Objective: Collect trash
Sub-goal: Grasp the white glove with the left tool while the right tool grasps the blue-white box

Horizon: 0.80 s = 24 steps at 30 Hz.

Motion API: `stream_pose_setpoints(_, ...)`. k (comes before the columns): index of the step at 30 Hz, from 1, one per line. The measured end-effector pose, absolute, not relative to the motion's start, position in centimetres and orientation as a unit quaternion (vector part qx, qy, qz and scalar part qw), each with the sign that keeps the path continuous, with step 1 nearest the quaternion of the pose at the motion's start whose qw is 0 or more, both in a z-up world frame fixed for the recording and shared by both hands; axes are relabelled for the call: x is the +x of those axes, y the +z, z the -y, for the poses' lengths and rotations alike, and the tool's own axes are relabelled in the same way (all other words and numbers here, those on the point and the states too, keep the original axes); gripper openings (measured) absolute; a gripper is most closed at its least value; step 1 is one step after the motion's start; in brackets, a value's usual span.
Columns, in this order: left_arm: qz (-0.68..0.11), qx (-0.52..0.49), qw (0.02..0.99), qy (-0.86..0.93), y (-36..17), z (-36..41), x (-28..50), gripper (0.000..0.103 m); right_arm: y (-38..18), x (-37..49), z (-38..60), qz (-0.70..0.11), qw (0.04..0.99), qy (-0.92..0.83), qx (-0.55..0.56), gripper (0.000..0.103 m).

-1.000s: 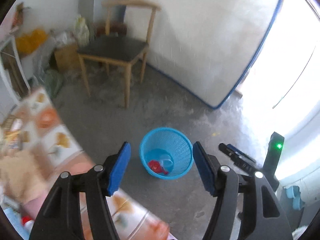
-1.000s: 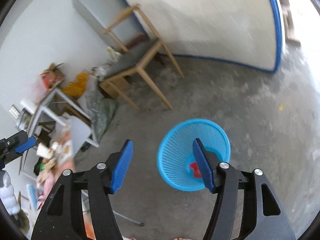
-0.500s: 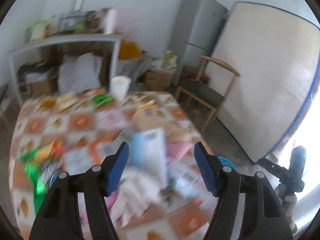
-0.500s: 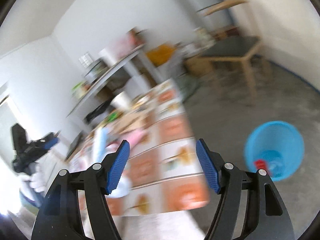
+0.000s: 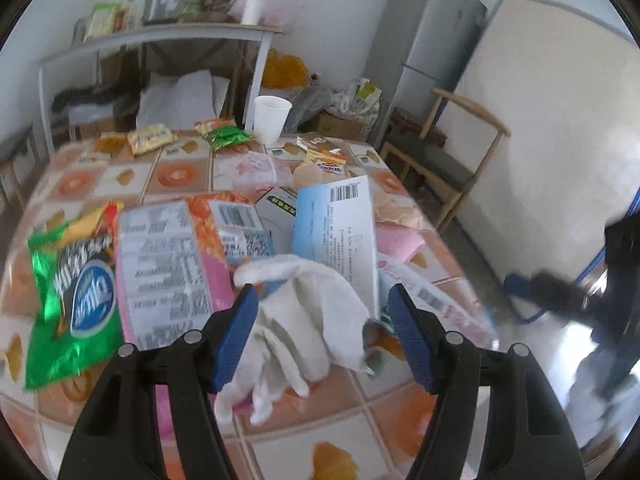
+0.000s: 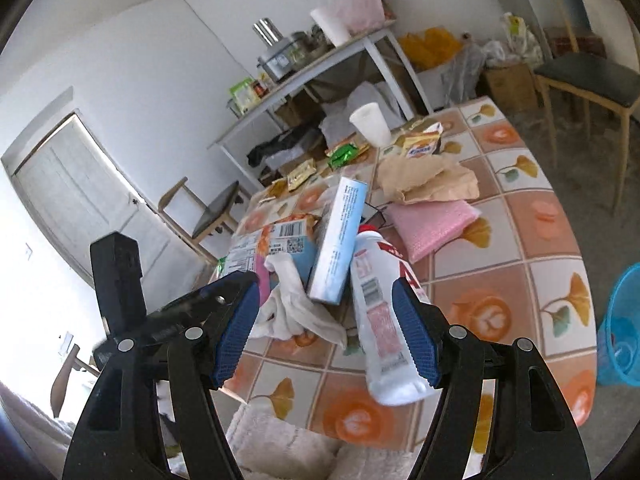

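both views have swung away from the floor and now look over the table, so the blue basket that filled the middle of each frame a second ago sits only at the right edge of the right wrist view, on the floor beside the table. that reads as a drop-off finished and a new pick beginning.

the left gripper has its jaws apart with nothing between the pads. it hangs over a crumpled white cloth at the lower centre of its frame. behind the cloth stands a light blue box with a barcode, tilted up on edge. a pink and orange snack bag lies flat to the left of it, and a green foil bag lies at the far left.

the right gripper is also spread wide and holds nothing. a white plastic bottle with a red label lies just inside its right pad, though i cannot tell whether they touch. the same white cloth sits towards the left pad in that frame.

further back on the table are a white paper cup, small yellow and green packets, a brown paper bag and a pink foam pad (plenty of trash left to clear).

judging from the aim, the left gripper is lining up on the cloth and the right on the bottle. the cloth is limp and may slip from a shallow pinch.
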<state>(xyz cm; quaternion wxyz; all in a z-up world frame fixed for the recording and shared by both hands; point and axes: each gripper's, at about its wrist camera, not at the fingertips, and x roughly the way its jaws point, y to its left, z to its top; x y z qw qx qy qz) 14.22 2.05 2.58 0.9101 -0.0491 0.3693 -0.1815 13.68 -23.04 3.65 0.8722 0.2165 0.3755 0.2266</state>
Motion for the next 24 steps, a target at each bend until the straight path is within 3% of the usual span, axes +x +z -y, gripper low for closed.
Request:
stream_pose_setpoints(7, -0.392, 0.013, 0.905, -0.164, 0.0, -0.5, 15.1, 0.064, 2.7, 20.2, 20.9, -0.454, 0.829, 0.228, 0.233, 0.066)
stream_pose_setpoints(13, -0.400, 0.025, 0.902, -0.160, -1.5, -0.1, 14.9, 0.049, 0.7, 24.8, 18.3, -0.499, 0.806, 0.228, 0.221, 0.066)
stream_pose_setpoints(17, -0.403, 0.025, 0.900, -0.163, -2.0, 0.0, 14.7, 0.032, -0.4, 26.1, 17.3, -0.519, 0.793, 0.227, 0.222, 0.066)
stream_pose_setpoints(19, -0.402, 0.026, 0.901, -0.160, -2.0, 0.0, 14.5, 0.026, -0.8, 26.3, 17.1, -0.526, 0.790, 0.223, 0.223, 0.062)
stream_pose_setpoints(24, -0.397, 0.023, 0.902, -0.167, -1.9, 0.0, 13.8, 0.014, -1.0, 25.9, 17.5, -0.531, 0.783, 0.226, 0.231, 0.035)
